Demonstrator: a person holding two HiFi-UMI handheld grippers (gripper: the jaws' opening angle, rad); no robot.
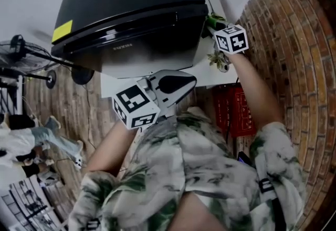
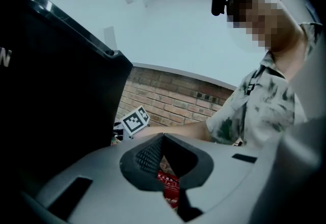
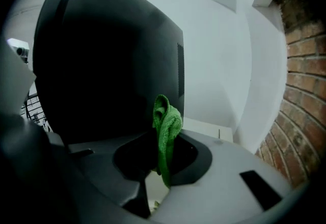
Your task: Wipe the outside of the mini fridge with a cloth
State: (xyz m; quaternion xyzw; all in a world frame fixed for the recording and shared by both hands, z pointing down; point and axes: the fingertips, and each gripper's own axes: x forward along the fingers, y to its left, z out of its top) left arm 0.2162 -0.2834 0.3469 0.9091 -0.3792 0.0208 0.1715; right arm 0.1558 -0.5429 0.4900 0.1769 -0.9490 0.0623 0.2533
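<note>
We list: black fridge (image 1: 131, 9), its yellow sticker (image 1: 62, 31) and front badge (image 1: 122, 45) unreadable; green cloth (image 3: 167, 121) beside the fridge's right side, pinched in right gripper (image 3: 165, 139); left gripper (image 2: 163, 139) closed, empty

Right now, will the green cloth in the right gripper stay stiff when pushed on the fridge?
Probably not: the green cloth slumps in soft folds between the right gripper's shut jaws, so it looks floppy. It seems light and may bunch against the mini fridge.
</note>
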